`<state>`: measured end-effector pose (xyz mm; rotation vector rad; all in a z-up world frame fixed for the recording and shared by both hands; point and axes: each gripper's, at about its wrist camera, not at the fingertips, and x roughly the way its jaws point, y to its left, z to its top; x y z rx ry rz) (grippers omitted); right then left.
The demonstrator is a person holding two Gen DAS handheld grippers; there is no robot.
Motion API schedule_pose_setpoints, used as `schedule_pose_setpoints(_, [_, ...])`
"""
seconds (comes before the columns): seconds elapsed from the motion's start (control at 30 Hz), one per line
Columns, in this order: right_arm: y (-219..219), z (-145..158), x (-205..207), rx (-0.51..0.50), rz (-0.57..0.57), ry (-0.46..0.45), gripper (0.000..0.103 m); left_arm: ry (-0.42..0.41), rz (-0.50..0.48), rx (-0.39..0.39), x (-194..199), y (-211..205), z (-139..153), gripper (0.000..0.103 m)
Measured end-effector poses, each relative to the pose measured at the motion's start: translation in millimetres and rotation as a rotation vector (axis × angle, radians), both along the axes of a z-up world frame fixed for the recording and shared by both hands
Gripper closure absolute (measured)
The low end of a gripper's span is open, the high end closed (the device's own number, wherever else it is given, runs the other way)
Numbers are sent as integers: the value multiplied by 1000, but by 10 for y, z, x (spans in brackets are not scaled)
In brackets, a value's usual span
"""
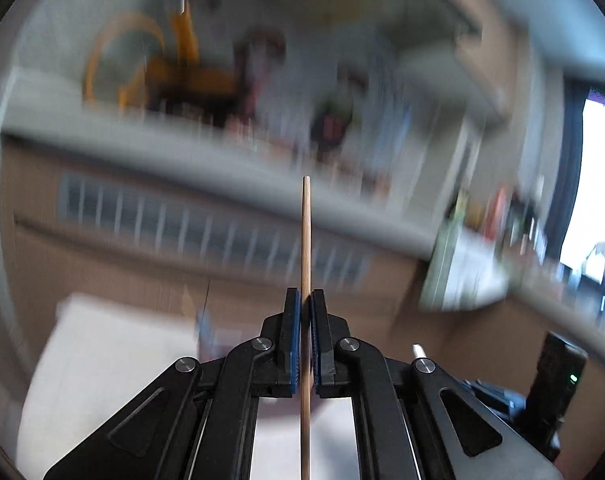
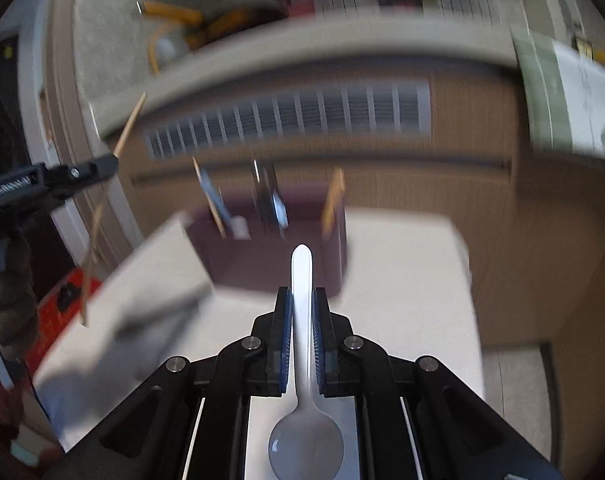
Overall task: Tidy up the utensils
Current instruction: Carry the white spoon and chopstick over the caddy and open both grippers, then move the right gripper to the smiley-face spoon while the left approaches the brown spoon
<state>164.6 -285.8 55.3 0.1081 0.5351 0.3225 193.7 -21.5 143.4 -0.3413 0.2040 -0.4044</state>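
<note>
My left gripper point(image 1: 305, 300) is shut on a thin wooden chopstick point(image 1: 305, 236) that sticks out forward past the pads, raised above the white table point(image 1: 114, 360). The same left gripper point(image 2: 112, 162) and chopstick point(image 2: 130, 124) show at the left of the right wrist view. My right gripper point(image 2: 301, 298) is shut on the handle of a metal spoon point(image 2: 301, 276), its bowl lying back toward the camera. Ahead of it a dark purple utensil holder point(image 2: 270, 256) stands on the white table point(image 2: 406, 280) with several utensils upright in it.
A white box point(image 2: 154, 272) lies left of the holder. Behind the table runs a wooden cabinet with a slatted vent point(image 2: 294, 116) and a grey counter point(image 2: 302, 48) carrying blurred clutter. A bright window point(image 1: 598, 184) is at the right. Both views are motion-blurred.
</note>
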Motion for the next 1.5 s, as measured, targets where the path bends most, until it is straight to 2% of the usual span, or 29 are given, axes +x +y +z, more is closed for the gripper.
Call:
schedule_pose_setpoints(0.07, [-48, 503, 34, 51, -21, -179, 94, -125, 65, -20, -15, 5, 255, 98])
schedule_pose_setpoints(0.13, [-101, 895, 75, 105, -43, -321, 94, -164, 102, -11, 56, 43, 404, 98])
schedule_pose_setpoints(0.2, [-141, 1143, 171, 167, -35, -391, 94, -165, 107, -13, 164, 78, 422, 98])
schedule_pose_setpoints(0.3, [-128, 1224, 374, 207, -43, -415, 94, -151, 128, -10, 403, 94, 272, 98])
schedule_pose_setpoints(0.47, [43, 951, 795, 182, -49, -357, 94, -26, 146, -41, 963, 84, -252, 98])
schedule_pose_setpoints(0.57, [198, 649, 1114, 163, -44, -279, 94, 41, 142, -55, 1210, 67, -549, 98])
schedule_pose_setpoints(0.7, [307, 317, 1411, 149, -53, -209, 94, 68, 145, -56, 1381, 62, -784, 98])
schedule_pose_setpoints(0.77, [316, 182, 1495, 151, -64, -188, 94, 71, 155, -46, 1437, 56, -852, 98])
schedule_pose_setpoints(0.9, [321, -21, 1648, 159, -85, -141, 94, 92, 111, -26, 1456, 14, -936, 98])
schedule_pose_setpoints(1.17, [326, -171, 1655, 153, -73, -149, 94, 142, 90, 30, 1362, -68, -1087, 98])
schedule_pose_setpoints(1.27, [310, -205, 1652, 158, -71, -147, 91, 188, 54, 51, 1375, -90, -1152, 94])
schedule_pose_setpoints(1.37, [239, -201, 1575, 189, -32, -110, 91, 204, 20, 53, 1312, -60, -1160, 78])
schedule_pose_setpoints(1.5, [212, -160, 1259, 121, -50, -131, 86, 214, 17, 38, 1123, 106, -1052, 76])
